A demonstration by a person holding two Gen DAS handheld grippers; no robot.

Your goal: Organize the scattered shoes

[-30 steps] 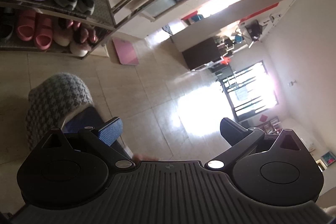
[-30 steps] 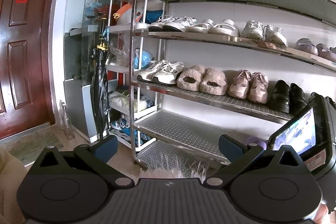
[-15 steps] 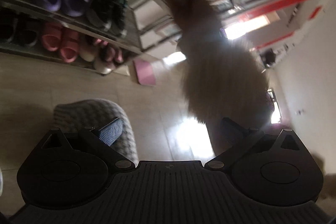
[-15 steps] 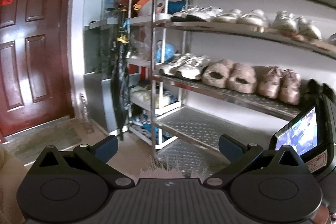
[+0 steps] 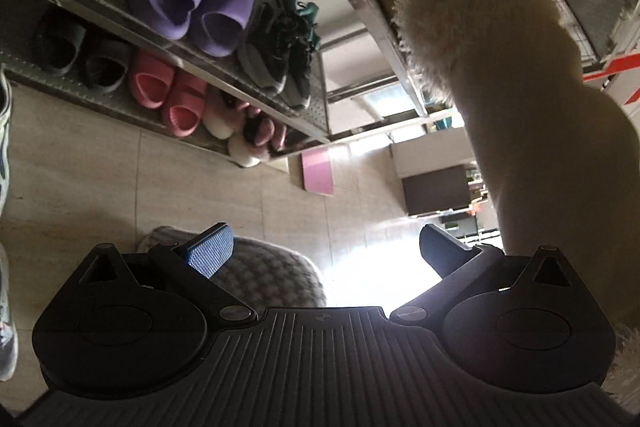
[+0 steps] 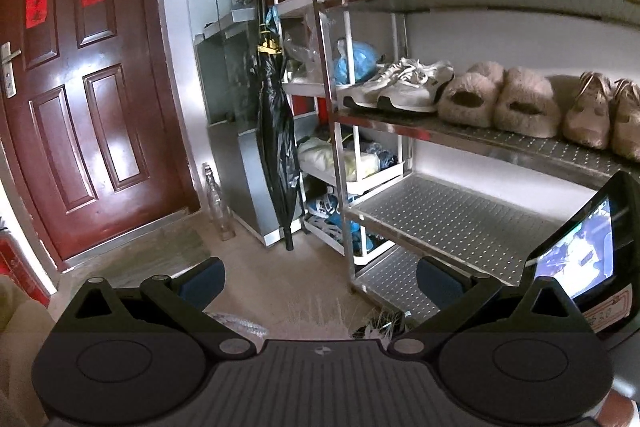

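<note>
Left gripper [image 5: 324, 247] has its jaws spread, nothing between them; the view is rolled sideways, so the shoe rack [image 5: 308, 99] runs diagonally across the top left. A grey checked slipper [image 5: 264, 277] lies on the tile floor [image 5: 200, 179] just past the left finger, its near end hidden by the gripper body. On the rack: purple slides [image 5: 192, 11] beside dark green-trimmed sneakers [image 5: 280, 55]; one level down, black clogs [image 5: 76, 51], pink slides [image 5: 172, 95] and a fuzzy pair too dim to make out. A fluffy white sleeve [image 5: 520, 99] fills the right side, backlit, its upper end cut off at the rack edge. A white shoe [image 5: 6, 187] is clipped by the left frame edge.

Right gripper [image 6: 320, 279] also has its jaws spread and empty, facing the rack [image 6: 460, 131] from the front; white sneakers [image 6: 400, 89], tan fuzzy slippers [image 6: 496, 101] and pink laced shoes [image 6: 600, 115] sit on the middle shelf; the shelf below [image 6: 452, 219] is bare. White fluffy fibres [image 6: 320, 315] poke up at the gripper body, source hidden. A lit screen [image 6: 580, 259] is cut off at right. Door [image 6: 80, 87] far left; black umbrella [image 6: 274, 131] hangs by the rack.
</note>
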